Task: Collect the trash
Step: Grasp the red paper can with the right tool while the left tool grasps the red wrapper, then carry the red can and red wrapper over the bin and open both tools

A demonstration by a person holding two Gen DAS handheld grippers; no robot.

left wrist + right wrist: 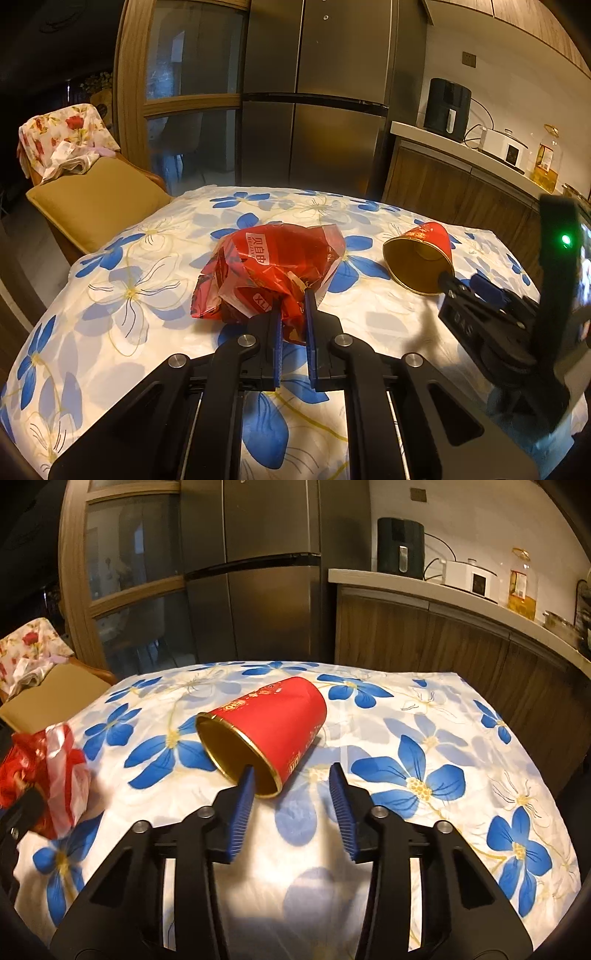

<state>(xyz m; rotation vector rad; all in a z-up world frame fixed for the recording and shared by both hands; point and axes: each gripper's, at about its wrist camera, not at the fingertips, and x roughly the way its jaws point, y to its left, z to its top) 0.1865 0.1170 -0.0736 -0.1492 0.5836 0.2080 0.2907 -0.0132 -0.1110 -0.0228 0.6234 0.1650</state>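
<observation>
Pinching crumpled red plastic bag (266, 269): left hand-held gripper (293, 314), jaws narrow, bag bunched between pads, left of red cup. Red cup (264, 734) on its side on desk's floral cloth (424, 716), gold mouth facing grippers. Right hand-held gripper (291, 794) at cup mouth, jaws half wide, left fingertip (246, 775) at lower rim, pads not pressing cup.

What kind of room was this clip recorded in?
Most likely a home kitchen with a dining table: a tall steel refrigerator stands behind the table with its flowered cloth, and a counter along the wall holds a black appliance and a cooking oil bottle.
</observation>
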